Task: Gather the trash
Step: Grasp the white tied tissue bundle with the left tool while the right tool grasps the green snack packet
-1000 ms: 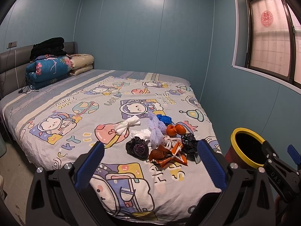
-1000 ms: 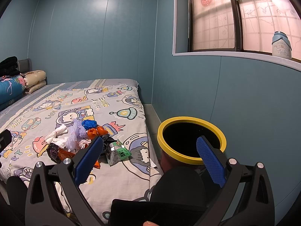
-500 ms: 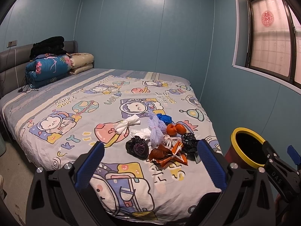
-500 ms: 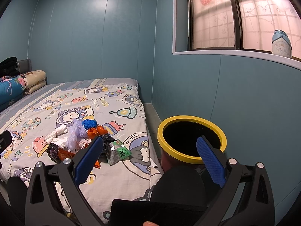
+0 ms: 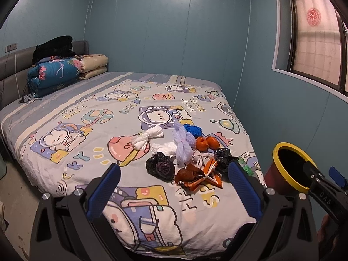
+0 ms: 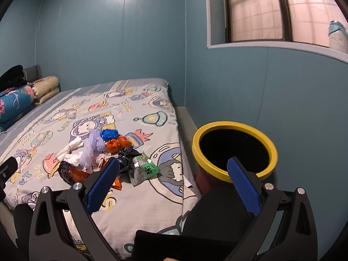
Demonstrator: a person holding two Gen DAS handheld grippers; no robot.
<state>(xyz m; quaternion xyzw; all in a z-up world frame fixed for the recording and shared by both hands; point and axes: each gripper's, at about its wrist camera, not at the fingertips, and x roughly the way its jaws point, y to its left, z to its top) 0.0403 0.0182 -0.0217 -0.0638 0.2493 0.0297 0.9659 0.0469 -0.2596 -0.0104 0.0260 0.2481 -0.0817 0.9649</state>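
Observation:
A heap of trash lies near the foot of the bed: a black bag [image 5: 160, 167], an orange wrapper [image 5: 199, 175], a white knotted bag [image 5: 146, 138], a lilac bag [image 5: 183, 144], a blue bag [image 5: 193, 130], orange pieces [image 5: 204, 143] and a green-labelled packet [image 6: 143, 168]. A red bin with a yellow rim [image 5: 280, 154] [image 6: 233, 128] stands beside the bed on the right. My left gripper [image 5: 174, 187] hangs open short of the heap, nothing between its fingers. My right gripper [image 6: 173, 180] is open too, between the heap and the bin, empty.
The bed [image 5: 87, 117] with a cartoon sheet fills the room's middle; folded quilts [image 5: 54, 74] and dark clothes sit at its head. Blue walls close in behind and right, with a window [image 6: 271, 10] and a bottle [image 6: 337, 34] on its sill. Floor shows at the left.
Both views have tipped slightly downward and shifted; the right wrist view has swung a little to the right and is somewhat blurred. The trash and the bin have not moved.

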